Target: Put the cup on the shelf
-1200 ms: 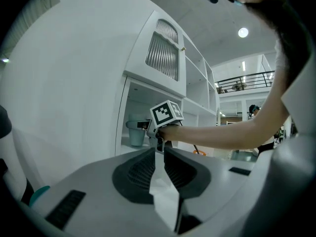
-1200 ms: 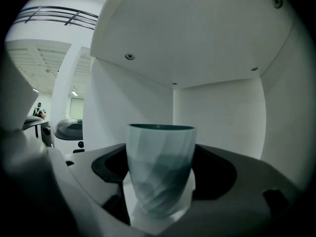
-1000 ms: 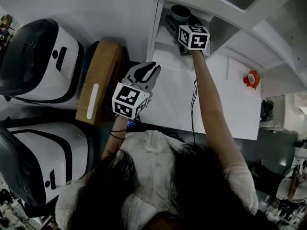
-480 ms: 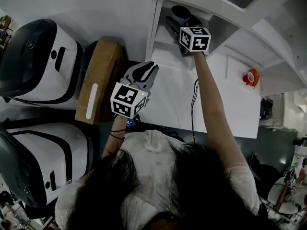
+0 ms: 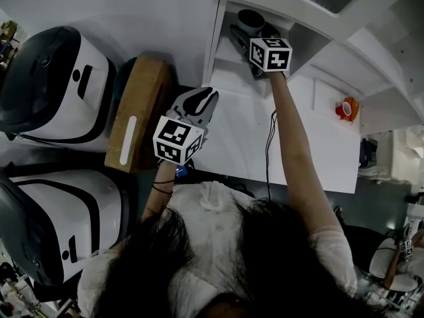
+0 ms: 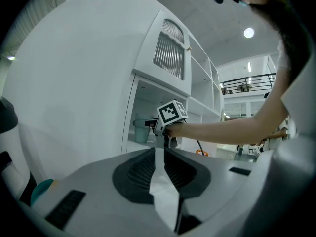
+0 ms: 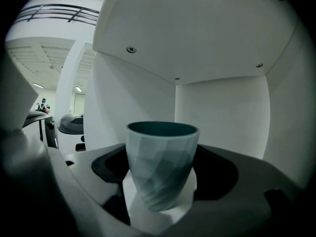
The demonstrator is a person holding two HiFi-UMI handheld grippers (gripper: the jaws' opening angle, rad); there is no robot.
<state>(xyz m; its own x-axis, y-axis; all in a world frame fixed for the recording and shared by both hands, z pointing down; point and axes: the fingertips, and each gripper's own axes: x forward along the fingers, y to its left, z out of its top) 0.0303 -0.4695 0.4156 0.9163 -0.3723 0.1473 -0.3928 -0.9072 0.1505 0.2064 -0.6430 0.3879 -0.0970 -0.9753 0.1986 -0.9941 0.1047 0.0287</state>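
Right gripper (image 5: 249, 34) reaches deep into the shelf (image 5: 224, 50) opening, arm stretched out so the load gets well past the front edge. Cup (image 7: 162, 164) stands upright on the shelf floor, mouth up, between this gripper's jaws. Jaws are spread: white shelf floor shows on both sides of the cup's narrow foot, so it looks set down and let go, not pinched. Can't rule out light contact higher up the wall.

In the head view the cup sits at 11 o'clock from the right gripper's marker cube (image 5: 270, 53), near the back of the compartment. The jaws flank it and the handle trails toward 5 o'clock.

Left gripper (image 6: 159, 154) has its jaws pressed together on nothing, with only a thin slit between them. It hangs over the counter (image 5: 318, 138) at about 7 o'clock from the right gripper, well apart. Probably parked there to stay out of the way. It points toward the shelf.

Placement looks basically done. Backing straight out without clipping the cup seems the remaining bit.
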